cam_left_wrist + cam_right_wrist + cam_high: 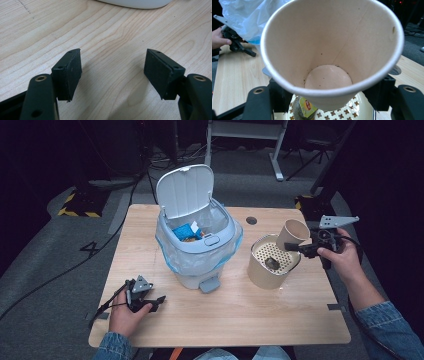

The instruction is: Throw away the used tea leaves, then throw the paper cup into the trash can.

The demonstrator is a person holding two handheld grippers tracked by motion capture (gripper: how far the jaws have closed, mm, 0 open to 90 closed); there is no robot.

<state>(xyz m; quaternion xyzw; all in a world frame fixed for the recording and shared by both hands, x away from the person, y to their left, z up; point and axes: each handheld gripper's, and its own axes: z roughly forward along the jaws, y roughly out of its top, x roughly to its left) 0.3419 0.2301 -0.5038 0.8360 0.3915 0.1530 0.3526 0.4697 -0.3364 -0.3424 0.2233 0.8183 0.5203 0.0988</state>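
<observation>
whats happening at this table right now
A person holds a gripper in each hand. The right gripper is shut on a paper cup, tipped over a round beige container with a perforated top where a used tea bag lies; the cup looks empty. The left gripper rests open on the wooden table, holding nothing. A small pedal bin stands mid-table, lid up, lined with a bag, with some trash inside.

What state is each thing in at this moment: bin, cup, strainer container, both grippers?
Pedal bin: lid up, lined with a bag, rubbish inside.
Paper cup: tipped on its side over the strainer, empty, only specks left.
Strainer container: upright, a used tea bag lying on its perforated top.
Right gripper: shut on the paper cup.
Left gripper: open, empty, low over the table.
</observation>
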